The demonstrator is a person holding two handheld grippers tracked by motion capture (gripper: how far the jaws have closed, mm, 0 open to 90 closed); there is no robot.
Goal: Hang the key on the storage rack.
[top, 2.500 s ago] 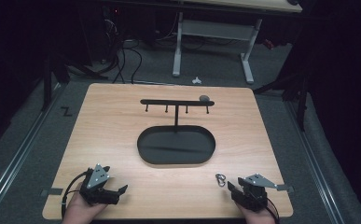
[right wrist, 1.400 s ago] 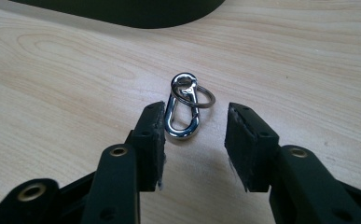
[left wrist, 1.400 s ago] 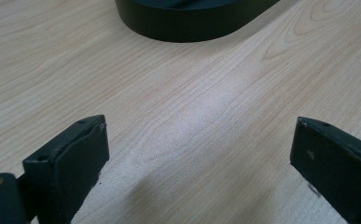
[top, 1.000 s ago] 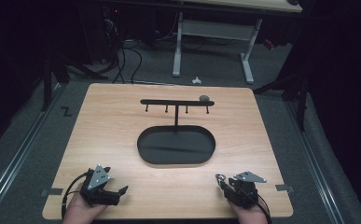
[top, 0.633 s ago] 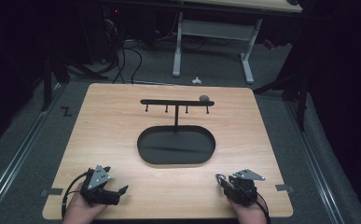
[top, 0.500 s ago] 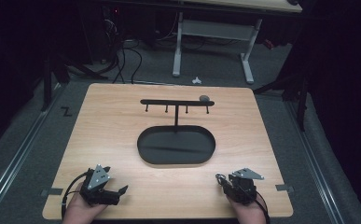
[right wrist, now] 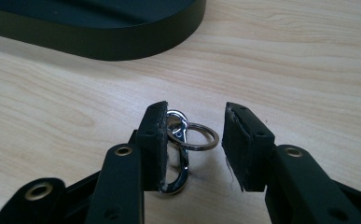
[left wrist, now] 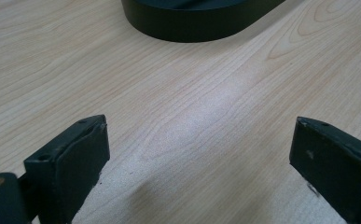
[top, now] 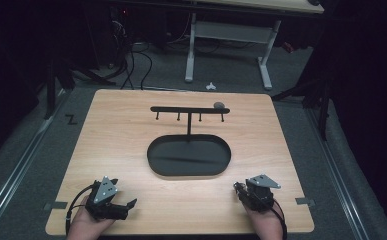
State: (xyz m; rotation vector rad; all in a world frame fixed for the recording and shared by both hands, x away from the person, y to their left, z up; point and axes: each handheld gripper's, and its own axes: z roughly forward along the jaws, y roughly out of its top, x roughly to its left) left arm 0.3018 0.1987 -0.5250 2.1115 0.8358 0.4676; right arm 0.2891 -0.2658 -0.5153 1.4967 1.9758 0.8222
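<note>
Centrally on the wooden table [top: 126,125] stands the black oval base [top: 189,155] of a hook stand, the landmark for all positions given. Its thin post carries a crossbar [top: 188,109] with four short pegs, and a small grey object [top: 219,105] rests at the crossbar's right end. Near the table's front edge, to the right of the base, the right gripper [right wrist: 193,140] is held low over the wood, with a metal snap clip and its key ring [right wrist: 183,140] lying between its jaws. The clip lies against the left pad, while the right pad stands apart from the ring; the jaws are partly open and have just been opening a little. In front of the base on the left side, the left gripper [left wrist: 199,154] has its jaws wide apart over bare wood, holding nothing.
</note>
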